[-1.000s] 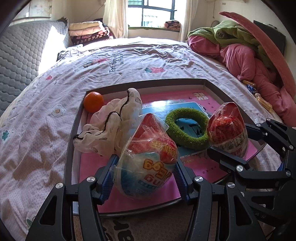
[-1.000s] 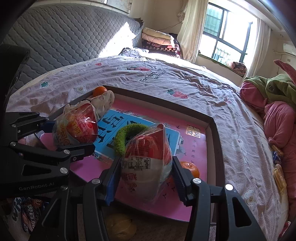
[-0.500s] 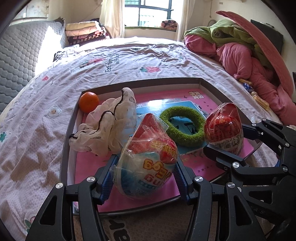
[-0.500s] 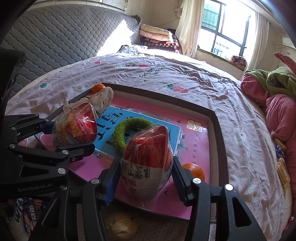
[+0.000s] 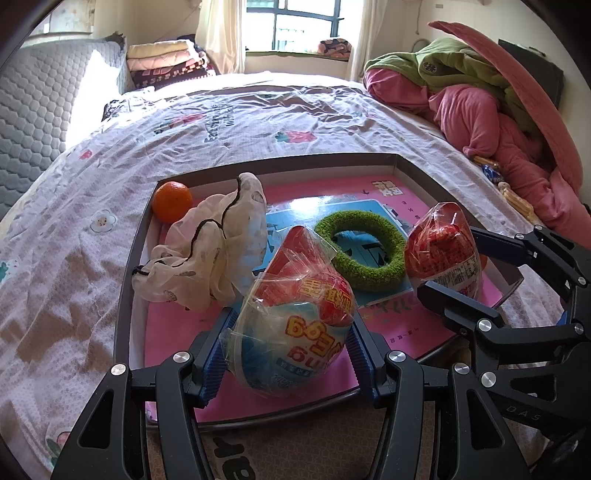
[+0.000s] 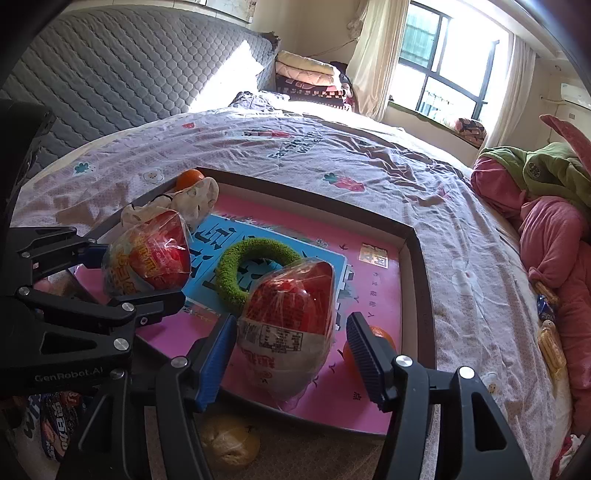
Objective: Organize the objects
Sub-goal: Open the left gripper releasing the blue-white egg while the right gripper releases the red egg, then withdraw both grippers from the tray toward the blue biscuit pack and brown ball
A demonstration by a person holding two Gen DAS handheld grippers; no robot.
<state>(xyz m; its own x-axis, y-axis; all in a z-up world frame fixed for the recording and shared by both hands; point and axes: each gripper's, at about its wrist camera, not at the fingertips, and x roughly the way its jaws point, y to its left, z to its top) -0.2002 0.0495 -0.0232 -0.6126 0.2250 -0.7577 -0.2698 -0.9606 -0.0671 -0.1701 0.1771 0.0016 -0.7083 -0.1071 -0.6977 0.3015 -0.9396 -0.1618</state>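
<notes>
While we hold both tools low over the near edge of the tray (image 5: 127,295), our left gripper (image 5: 291,350) is clamped on a cellophane-wrapped toy egg (image 5: 295,317), red on top and pale blue below, with both blue pads (image 5: 216,354) pressing its sides. Our right gripper (image 6: 291,350) has just been opening: its jaws now stand apart around a second wrapped egg (image 6: 288,325), red above and white below. The right pad is clear of the wrapper, while the left pad (image 6: 218,358) is at the wrapper's edge, and we cannot tell whether it touches. This egg's base seems to rest on the pink tray floor.

Just under the right gripper, outside the tray, a yellowish lump (image 6: 229,439) lies on a brown surface. Beside the right finger, partly hidden behind it, an orange (image 6: 376,336) sits inside the tray. Just beyond both eggs, between the two grippers, a fuzzy green ring (image 5: 362,251) lies flat on the blue printed panel of the tray floor. Ahead and to the left of the left gripper, a crumpled pale cloth with a dark cord (image 5: 214,251) is heaped in the tray, and past it a second orange (image 5: 173,201) sits in the far left corner.

Farther out, the tray rests on a bed with a printed pale sheet (image 5: 240,122). To the far right lies a pile of pink and green bedding (image 5: 461,96). A stack of folded blankets (image 5: 166,62) and a window (image 5: 299,22) close the far side.
</notes>
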